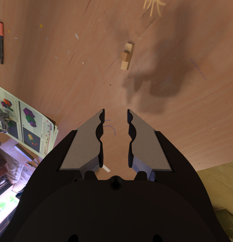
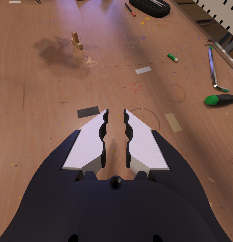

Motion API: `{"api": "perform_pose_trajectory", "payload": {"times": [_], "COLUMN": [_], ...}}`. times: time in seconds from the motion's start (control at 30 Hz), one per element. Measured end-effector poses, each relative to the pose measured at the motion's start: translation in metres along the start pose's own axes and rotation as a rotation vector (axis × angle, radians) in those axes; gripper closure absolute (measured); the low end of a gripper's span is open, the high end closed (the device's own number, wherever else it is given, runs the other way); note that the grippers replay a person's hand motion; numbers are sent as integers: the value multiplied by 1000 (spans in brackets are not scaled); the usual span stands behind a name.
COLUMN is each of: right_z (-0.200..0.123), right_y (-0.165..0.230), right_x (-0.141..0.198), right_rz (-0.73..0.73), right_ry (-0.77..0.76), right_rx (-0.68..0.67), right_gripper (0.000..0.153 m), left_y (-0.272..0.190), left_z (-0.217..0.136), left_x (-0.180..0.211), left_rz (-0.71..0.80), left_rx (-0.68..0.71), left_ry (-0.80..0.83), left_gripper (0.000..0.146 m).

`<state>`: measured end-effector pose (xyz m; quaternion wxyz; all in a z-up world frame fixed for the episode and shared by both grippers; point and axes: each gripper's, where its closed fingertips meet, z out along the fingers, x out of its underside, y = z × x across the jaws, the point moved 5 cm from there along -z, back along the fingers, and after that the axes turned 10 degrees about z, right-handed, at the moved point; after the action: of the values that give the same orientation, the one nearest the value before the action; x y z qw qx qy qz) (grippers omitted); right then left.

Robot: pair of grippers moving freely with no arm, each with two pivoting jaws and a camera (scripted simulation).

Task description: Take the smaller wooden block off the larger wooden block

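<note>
The smaller wooden block stands upright on the middle of the larger flat wooden block, which lies on the wooden table. In the right wrist view the smaller block rises from the larger block at the far left. My left gripper is open and empty, high above the table, with the blocks well ahead and slightly right. My right gripper is open and empty, low over the table, far from the blocks.
A red-capped marker and a stack of printed sheets lie to the left. In the right wrist view there are a marker, a black foam tray, a green battery, hex keys and a green-handled screwdriver at the right. The table edge is near.
</note>
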<state>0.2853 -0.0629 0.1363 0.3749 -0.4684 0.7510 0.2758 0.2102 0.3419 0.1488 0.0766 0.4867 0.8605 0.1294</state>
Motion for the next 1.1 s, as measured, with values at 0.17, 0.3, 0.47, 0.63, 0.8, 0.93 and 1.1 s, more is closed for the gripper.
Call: {"api": "perform_pose_trajectory", "payload": {"times": [0.17,0.3,0.47,0.63,0.8,0.93,1.1], "right_z": [0,-1,1,2,-1,-2,-2], "right_y": [-1,-3,-3,0,-1,-2,-3], "right_x": [1,3,3,3,2,2,3], "right_rz": [2,10,14,5,8,12,15], "right_ry": [-3,-4,-5,-2,-7,-8,-5], "right_rx": [-4,-6,-12,-18,-13,-14,-13], "right_gripper": [130,130,130,130,130,130,130], "left_y": [4,3,5,3,-3,0,-1], "left_z": [17,16,-5,-2,23,44,73], "left_x": [11,13,-1,-30,-57,-69,-64], "left_rz": [-22,-27,-25,22,149,197,230], "left_rx": [12,23,-18,-30,-2,33,113], "left_ry": [66,56,-67,-118,-72,-48,59], "left_gripper": [113,113,113,112,112,114,116]}}
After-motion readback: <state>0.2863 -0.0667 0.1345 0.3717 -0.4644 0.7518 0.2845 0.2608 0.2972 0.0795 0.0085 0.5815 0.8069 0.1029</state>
